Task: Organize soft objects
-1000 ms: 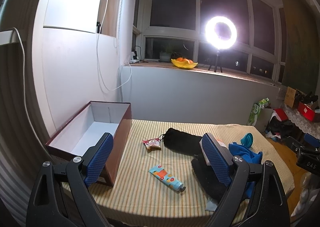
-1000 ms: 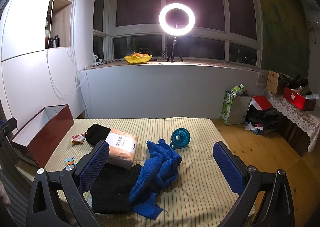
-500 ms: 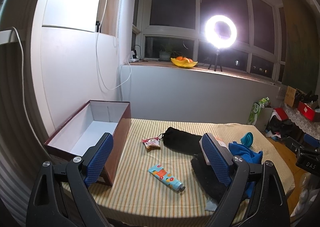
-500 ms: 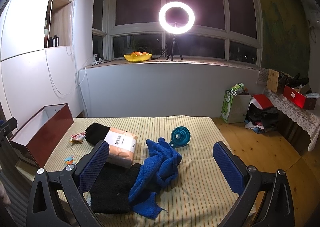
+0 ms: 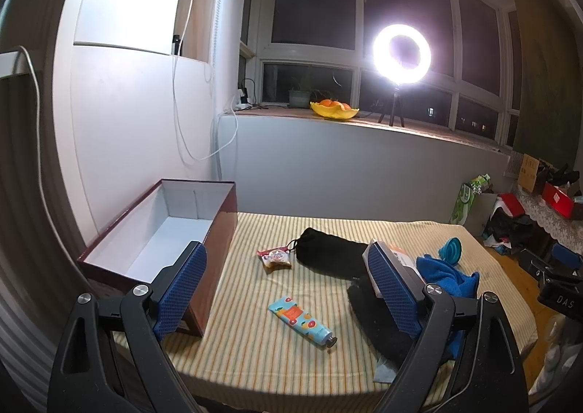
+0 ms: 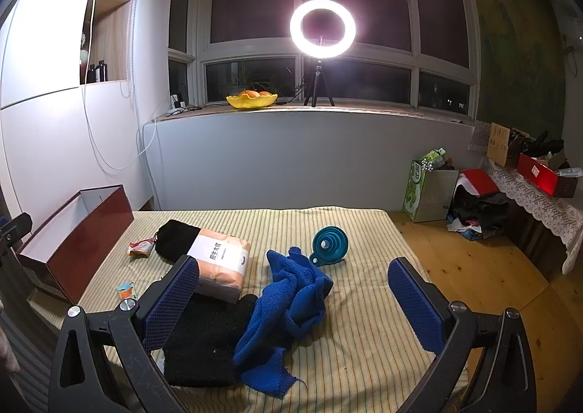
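A crumpled blue towel (image 6: 291, 307) lies on the striped table, partly over a flat black cloth (image 6: 207, 340). A wrapped peach towel pack (image 6: 222, 263) leans on a black pouch (image 6: 175, 240). The pouch (image 5: 328, 256) and blue towel (image 5: 448, 276) also show in the left wrist view. An open dark red box (image 5: 164, 242) with a white inside stands at the table's left. My left gripper (image 5: 288, 289) is open and empty above the table's front. My right gripper (image 6: 291, 307) is open and empty above the blue towel.
A hand cream tube (image 5: 300, 320), a snack packet (image 5: 277, 258) and a teal collapsible funnel (image 6: 329, 240) lie on the table. A ring light (image 6: 322, 28) and a yellow fruit bowl (image 6: 251, 99) stand on the windowsill. Bags and boxes (image 6: 473, 194) clutter the floor at right.
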`<state>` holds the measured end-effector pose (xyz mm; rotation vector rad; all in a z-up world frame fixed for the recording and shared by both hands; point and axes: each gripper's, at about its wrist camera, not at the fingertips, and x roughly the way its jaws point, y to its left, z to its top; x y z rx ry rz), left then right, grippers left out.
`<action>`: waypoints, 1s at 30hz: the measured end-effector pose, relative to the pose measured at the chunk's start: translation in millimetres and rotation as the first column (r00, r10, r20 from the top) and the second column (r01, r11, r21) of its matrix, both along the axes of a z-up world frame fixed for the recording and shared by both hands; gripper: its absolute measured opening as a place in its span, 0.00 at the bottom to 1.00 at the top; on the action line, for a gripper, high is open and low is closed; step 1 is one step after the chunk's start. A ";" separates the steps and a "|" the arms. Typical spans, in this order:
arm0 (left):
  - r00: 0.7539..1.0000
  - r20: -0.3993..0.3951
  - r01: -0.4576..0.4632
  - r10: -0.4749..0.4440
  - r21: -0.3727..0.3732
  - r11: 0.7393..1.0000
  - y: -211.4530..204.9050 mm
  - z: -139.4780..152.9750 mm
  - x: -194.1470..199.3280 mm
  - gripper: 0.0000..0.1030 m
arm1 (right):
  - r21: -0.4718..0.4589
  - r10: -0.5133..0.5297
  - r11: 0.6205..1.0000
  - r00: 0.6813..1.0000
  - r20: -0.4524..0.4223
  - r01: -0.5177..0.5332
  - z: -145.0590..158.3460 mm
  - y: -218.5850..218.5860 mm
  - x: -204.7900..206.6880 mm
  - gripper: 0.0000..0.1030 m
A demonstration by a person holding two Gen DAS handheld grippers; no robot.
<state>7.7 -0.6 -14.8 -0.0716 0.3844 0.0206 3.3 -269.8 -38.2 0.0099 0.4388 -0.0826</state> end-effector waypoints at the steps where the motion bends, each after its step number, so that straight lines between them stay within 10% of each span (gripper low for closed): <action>1: 1.000 -0.002 0.000 0.000 0.000 1.000 0.0 -0.2 0.4 0.88 | 0.000 0.000 1.000 1.000 -0.002 0.000 -0.7 0.3 0.4 0.99; 30: 0.984 -0.177 0.021 -0.026 -0.030 0.999 20.0 -46.2 18.7 0.88 | 0.275 0.123 0.957 0.986 -0.116 -0.087 -38.2 -51.4 22.9 0.99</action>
